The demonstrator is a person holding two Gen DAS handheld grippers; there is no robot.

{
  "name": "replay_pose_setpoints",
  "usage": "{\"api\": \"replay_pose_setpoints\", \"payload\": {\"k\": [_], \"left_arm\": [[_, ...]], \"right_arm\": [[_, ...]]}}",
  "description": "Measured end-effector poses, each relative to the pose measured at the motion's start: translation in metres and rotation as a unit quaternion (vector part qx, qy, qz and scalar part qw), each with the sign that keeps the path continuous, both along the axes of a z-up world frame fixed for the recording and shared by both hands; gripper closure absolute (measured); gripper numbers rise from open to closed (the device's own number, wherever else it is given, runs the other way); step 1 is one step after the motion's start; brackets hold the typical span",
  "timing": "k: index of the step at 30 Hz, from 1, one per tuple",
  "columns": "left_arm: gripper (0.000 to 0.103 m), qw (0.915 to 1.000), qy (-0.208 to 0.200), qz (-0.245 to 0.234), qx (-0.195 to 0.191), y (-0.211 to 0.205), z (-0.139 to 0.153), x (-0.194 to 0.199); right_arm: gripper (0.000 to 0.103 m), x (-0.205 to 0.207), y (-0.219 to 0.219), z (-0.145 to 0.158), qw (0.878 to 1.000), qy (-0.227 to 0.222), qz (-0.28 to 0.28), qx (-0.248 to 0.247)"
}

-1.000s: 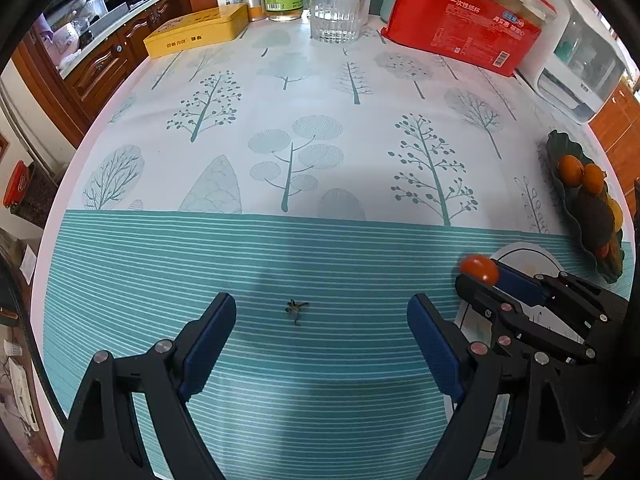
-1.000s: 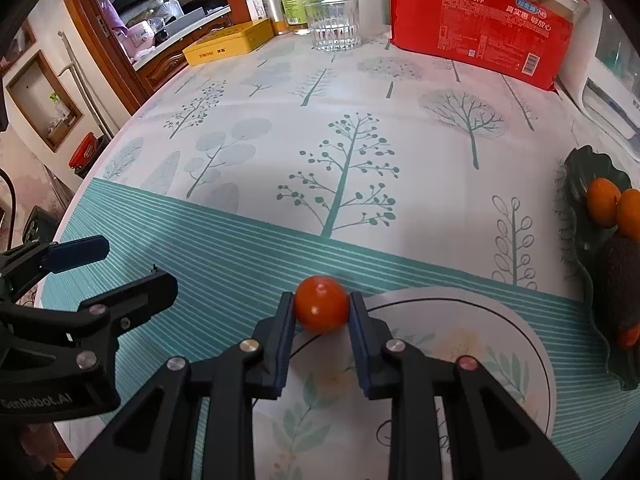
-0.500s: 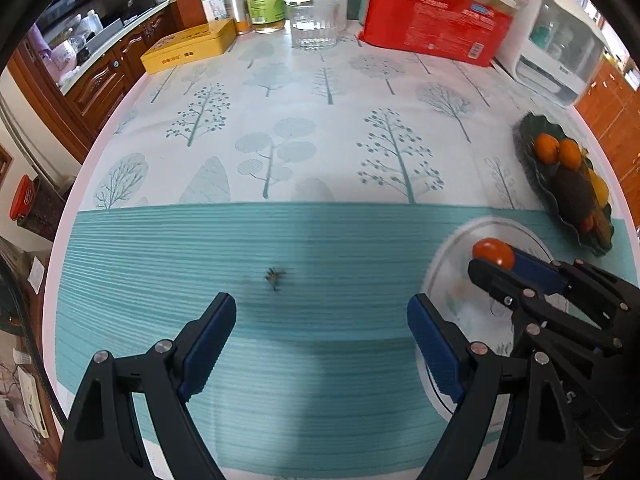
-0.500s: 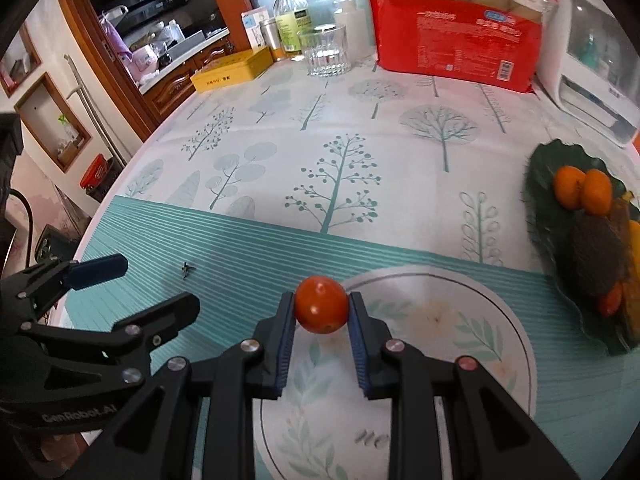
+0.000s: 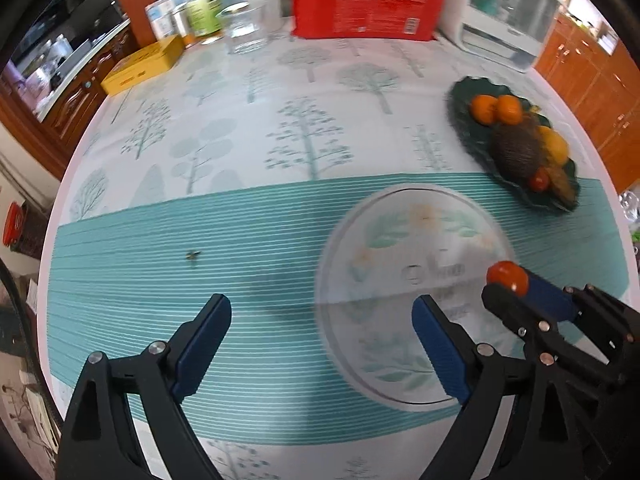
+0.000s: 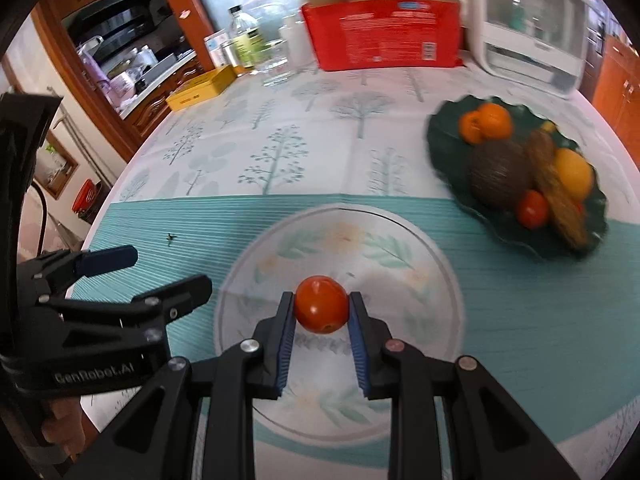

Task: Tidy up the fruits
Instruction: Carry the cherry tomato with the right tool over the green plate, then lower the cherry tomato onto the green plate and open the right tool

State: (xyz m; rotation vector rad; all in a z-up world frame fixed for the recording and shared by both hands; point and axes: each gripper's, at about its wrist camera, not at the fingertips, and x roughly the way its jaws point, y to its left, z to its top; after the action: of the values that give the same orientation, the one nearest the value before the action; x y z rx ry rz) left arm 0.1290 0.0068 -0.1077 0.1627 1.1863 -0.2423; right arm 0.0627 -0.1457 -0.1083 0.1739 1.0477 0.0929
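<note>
Tree-print tablecloth point(image 5: 248, 128); wooden cabinets point(image 5: 592, 84) behind, blurred, perhaps a kitchen.

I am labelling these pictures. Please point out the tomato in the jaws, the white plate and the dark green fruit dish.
tomato point(image 6: 321, 304), right wrist view, front skin.
white plate point(image 6: 400, 256), right wrist view, bare face.
dark green fruit dish point(image 6: 444, 136), right wrist view, left rim.

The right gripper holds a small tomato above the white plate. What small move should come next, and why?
Probably lower the right gripper a little toward the white plate, then open it. The tomato is clamped between the fingers and seems to hang over the plate, which looks bare. The left gripper is open, holding nothing, and stands off to the side.
</note>
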Motion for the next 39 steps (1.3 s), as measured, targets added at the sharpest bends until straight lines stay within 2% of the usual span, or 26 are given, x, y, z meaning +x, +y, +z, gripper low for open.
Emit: {"api": "replay_pose_setpoints", "payload": {"k": [6, 13, 18, 25, 28, 32, 39], "left_arm": [[0.009, 0.9996, -0.010, -0.026, -0.008, -0.046, 0.023, -0.014], [0.007, 0.9980, -0.032, -0.051, -0.020, -0.099, 0.062, -0.016], [0.005, 0.9967, -0.053, -0.056, -0.027, -0.132, 0.097, -0.002], [0.005, 0.9948, -0.091, -0.046, 0.000, -0.172, 0.134, 0.037], [0.003, 0.9931, -0.108, -0.041, 0.017, -0.188, 0.140, 0.057], [0.003, 0.9936, -0.105, -0.038, 0.019, -0.204, 0.132, 0.081], [0.003, 0.9961, -0.074, -0.040, 0.025, -0.225, 0.086, 0.113]], "right_arm": [[0.077, -0.020, -0.042, 0.025, 1.000, -0.006, -0.030, 0.004], [0.077, -0.023, -0.090, 0.072, 0.999, -0.018, -0.039, -0.014], [0.077, -0.007, -0.124, 0.112, 0.998, -0.024, -0.032, -0.038], [0.077, 0.047, -0.173, 0.150, 0.997, -0.034, -0.024, -0.064], [0.077, 0.075, -0.190, 0.153, 0.997, -0.035, -0.023, -0.066], [0.077, 0.110, -0.205, 0.141, 0.998, -0.028, -0.026, -0.052], [0.077, 0.158, -0.213, 0.083, 0.999, 0.006, -0.028, -0.022]]}}
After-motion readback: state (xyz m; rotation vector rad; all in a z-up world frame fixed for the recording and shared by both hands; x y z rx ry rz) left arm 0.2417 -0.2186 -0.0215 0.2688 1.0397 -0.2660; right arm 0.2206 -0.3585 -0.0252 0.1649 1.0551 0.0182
